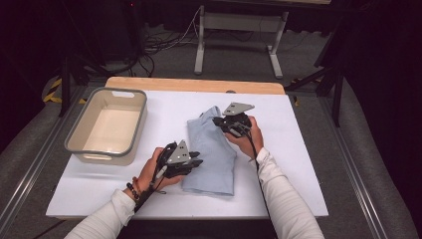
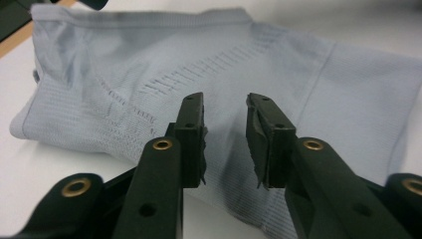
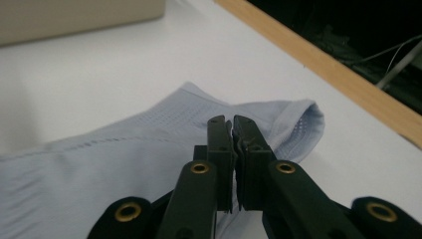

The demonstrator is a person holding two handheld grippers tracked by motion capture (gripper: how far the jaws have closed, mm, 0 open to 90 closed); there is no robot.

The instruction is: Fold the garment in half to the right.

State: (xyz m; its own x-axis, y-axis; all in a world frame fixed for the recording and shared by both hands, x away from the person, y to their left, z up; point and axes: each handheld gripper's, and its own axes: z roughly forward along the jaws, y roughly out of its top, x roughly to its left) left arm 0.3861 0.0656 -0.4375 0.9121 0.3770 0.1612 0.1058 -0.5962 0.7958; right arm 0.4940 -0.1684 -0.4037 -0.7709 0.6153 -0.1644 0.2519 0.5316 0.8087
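A folded light-blue knit garment (image 1: 211, 154) lies in the middle of the white table (image 1: 303, 149). My left gripper (image 1: 198, 159) is at the garment's left edge, near its lower half. In the left gripper view the jaws stand apart over the ribbed cloth (image 2: 249, 64), and the left gripper (image 2: 225, 102) has nothing pinched between them. My right gripper (image 1: 218, 121) hovers at the garment's far end, pointing left. In the right gripper view the right gripper (image 3: 229, 119) has its jaws pressed together just above the cloth (image 3: 124, 149), with no fabric visible between them.
A beige bin with a grey rim (image 1: 74, 132) stands at the table's left, and its wall (image 3: 74, 15) also shows in the right gripper view. A wooden strip (image 1: 194, 83) runs along the far table edge. Dark floor, cables and a stand lie beyond.
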